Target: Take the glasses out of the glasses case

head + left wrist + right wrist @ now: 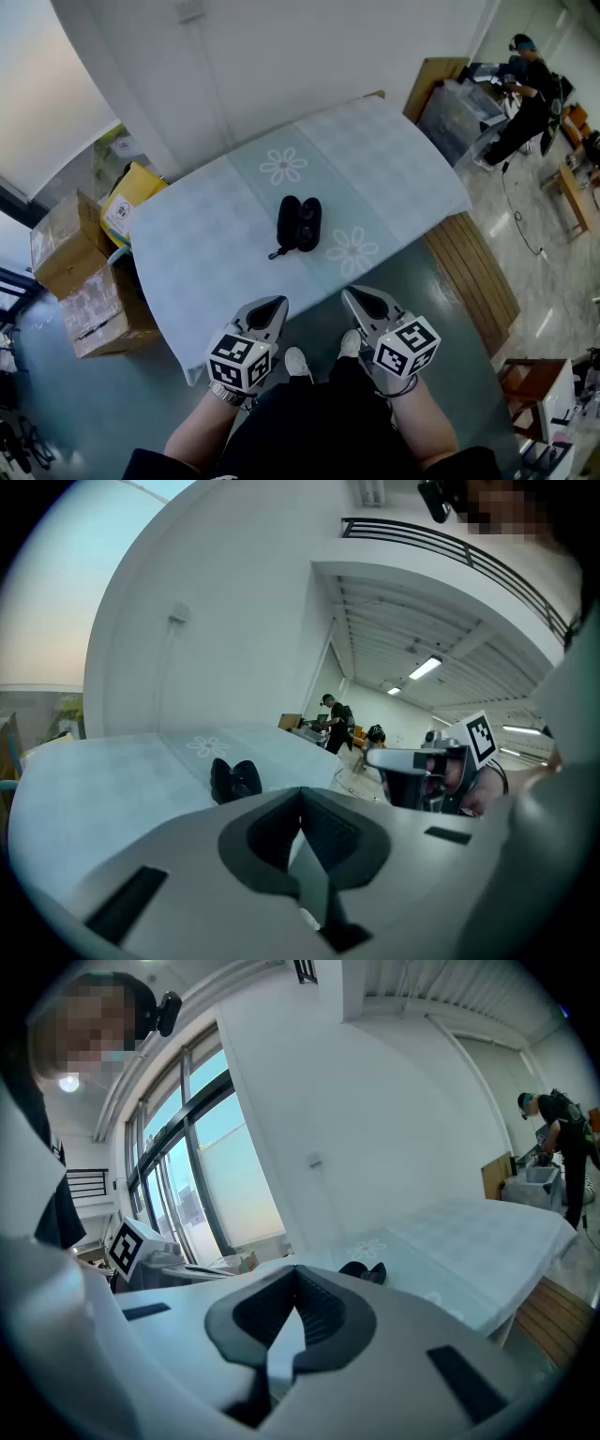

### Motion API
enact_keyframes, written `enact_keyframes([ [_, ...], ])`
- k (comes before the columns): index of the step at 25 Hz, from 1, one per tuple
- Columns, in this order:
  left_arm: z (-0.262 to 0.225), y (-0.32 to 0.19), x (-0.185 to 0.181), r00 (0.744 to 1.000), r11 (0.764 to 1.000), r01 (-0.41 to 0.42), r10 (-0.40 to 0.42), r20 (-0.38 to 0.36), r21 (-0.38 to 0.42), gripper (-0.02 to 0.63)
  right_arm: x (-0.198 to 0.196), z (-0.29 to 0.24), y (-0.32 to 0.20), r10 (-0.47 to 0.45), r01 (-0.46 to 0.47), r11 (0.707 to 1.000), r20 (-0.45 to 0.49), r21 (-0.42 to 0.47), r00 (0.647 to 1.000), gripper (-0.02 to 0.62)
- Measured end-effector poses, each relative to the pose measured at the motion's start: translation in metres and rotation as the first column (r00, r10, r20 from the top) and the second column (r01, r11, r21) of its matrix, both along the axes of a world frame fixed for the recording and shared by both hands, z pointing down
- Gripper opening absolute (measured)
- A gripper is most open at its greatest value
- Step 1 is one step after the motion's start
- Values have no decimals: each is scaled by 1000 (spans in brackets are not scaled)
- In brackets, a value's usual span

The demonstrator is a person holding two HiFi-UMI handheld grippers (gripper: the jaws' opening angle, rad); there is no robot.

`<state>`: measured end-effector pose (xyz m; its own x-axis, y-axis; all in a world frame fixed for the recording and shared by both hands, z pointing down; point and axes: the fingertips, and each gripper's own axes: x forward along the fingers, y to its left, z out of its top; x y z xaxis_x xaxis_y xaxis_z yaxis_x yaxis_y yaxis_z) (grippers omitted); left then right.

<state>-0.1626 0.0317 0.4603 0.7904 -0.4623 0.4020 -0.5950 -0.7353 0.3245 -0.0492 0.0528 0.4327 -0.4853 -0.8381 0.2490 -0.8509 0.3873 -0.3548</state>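
Observation:
A black glasses case [299, 223] lies open in the middle of the table [216, 244], which wears a pale blue cloth with flower prints. A short black strap trails from the case's near left corner. Whether glasses sit inside I cannot make out. Both grippers hover past the table's near edge, close to the person's body, with nothing in them. My left gripper [266, 313] is shut and points toward the case [234, 780]. My right gripper [362, 302] is shut too, a hand's width to the right, with the case [364, 1271] small and far ahead of it.
Cardboard boxes [80, 281] and a yellow box [131, 195] stand on the floor left of the table. A wooden slatted platform [473, 272] lies along its right side. A person [523, 98] works at a clear bin [459, 117] far back right.

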Motion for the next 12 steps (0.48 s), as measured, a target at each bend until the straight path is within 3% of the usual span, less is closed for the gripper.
enact_keyframes([
  [12,-3,5,-2,1000,1000,0,0,-7,0,28,-4,-2,4,-3,3,1000,1,5,1000,23],
])
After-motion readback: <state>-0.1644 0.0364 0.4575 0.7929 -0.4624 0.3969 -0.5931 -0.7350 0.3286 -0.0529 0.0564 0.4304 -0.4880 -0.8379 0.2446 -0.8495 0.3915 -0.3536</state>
